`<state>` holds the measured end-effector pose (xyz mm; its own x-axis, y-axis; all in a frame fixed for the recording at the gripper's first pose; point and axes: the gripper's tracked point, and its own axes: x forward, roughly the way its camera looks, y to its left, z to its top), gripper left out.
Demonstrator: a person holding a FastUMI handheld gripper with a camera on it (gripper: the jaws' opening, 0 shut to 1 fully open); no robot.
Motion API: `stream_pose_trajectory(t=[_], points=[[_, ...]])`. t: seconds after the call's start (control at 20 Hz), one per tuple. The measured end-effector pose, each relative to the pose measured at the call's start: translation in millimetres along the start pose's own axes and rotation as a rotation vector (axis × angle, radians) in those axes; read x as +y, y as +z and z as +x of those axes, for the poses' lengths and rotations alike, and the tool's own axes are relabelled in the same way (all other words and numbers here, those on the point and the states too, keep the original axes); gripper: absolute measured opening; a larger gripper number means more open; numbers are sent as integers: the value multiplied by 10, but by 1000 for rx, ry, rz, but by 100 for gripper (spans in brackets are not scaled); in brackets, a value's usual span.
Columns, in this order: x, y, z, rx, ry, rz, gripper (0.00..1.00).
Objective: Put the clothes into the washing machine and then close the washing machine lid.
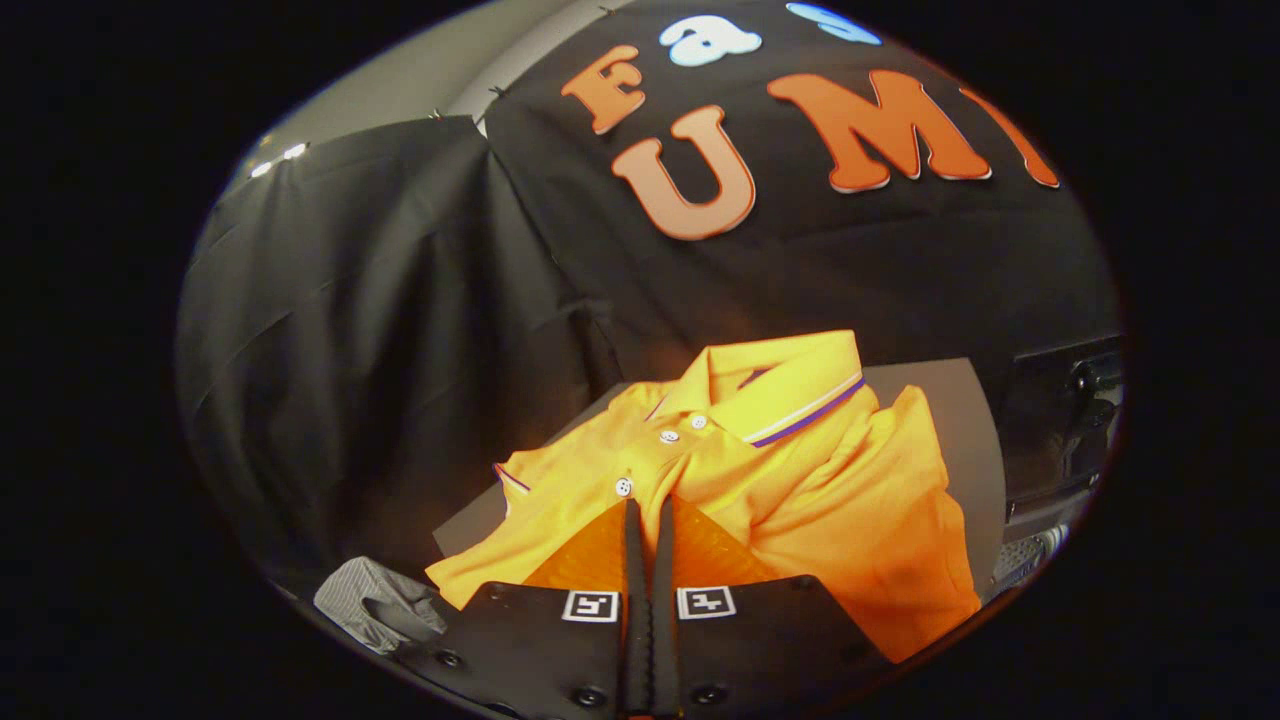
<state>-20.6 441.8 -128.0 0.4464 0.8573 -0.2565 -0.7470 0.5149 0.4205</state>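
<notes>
Gripper: the gripper (648,505) has its two fingers drawn together, almost touching along their length; the tips lie over the front of the shirt, just below its button placket; whether any fabric is pinched between them cannot be told

Clothes: an orange polo shirt (800,480) lies spread and rumpled on a grey tabletop (960,420); its collar, edged with a white and purple stripe, stands up at the far end; three white buttons (668,436) run down the placket toward the fingertips; one sleeve reaches out to the left

Other cloth: a grey striped garment (375,600) lies bunched beside the shirt's near corner

Machine: a dark appliance (1065,430) stands beyond the table's right side; what it is cannot be told
</notes>
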Motion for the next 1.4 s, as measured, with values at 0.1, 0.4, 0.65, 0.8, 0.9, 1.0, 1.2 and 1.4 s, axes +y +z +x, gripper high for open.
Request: stream_pose_trajectory(t=[0.1, 0.4, 0.65, 0.8, 0.9, 1.0, 1.2, 1.4], points=[[107, 307, -202, -128, 16, -39, 8], [300, 938, -680, -279, 26, -154, 7], [290, 1949, -1458, -498, -32, -197, 7], [-82, 2017, -1617, -444, -150, -231, 7], [-281, 1799, -1559, -329, -202, -163, 26], [-316, 1461, -1501, -201, -238, -120, 62], [-284, 767, -1116, -37, -252, -142, 98], [-326, 203, -651, 128, -252, -158, 99]])
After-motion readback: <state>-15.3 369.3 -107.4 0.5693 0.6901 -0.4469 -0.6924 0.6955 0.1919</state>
